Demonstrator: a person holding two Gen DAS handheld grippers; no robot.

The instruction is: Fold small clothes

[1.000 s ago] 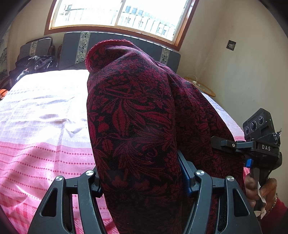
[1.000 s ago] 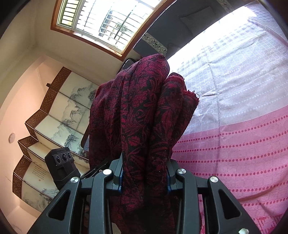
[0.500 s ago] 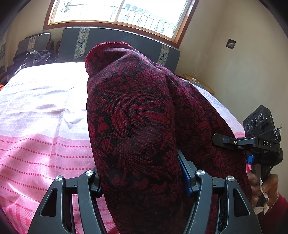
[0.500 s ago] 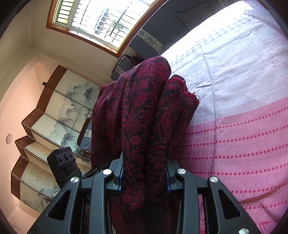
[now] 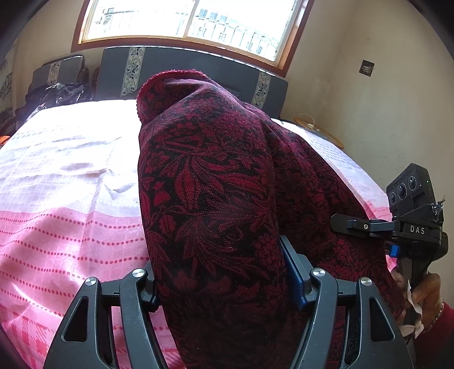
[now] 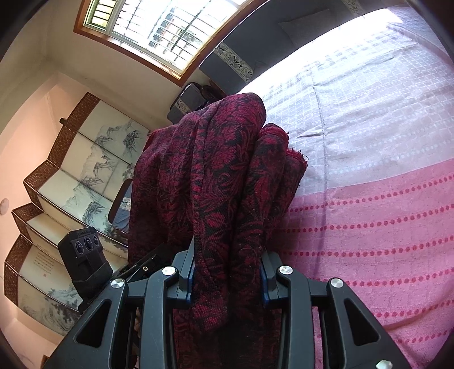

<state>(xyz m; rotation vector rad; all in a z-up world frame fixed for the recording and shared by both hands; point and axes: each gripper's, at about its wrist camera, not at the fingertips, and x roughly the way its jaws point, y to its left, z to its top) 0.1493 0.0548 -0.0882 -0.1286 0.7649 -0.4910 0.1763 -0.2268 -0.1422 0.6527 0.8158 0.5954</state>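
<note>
While a pink-and-white checked bedspread [image 5: 65, 198] fills the lower half of both views below a bright window [image 5: 187, 22], a dark red floral cloth [image 5: 210, 198] rises through the middle of each frame, lifted clear of the bed. At the left of the right wrist view stands a folding painted screen [image 6: 71, 176]. Bunched fabric fills the left gripper [image 5: 224, 281], whose jaws stand fairly wide, clamped on that thick fold. The right gripper [image 6: 227, 272] pinches a narrower gather of the same cloth, jaws set closer. At the right edge of the left view, a hand [image 5: 422, 292] grips the right gripper's handle.
</note>
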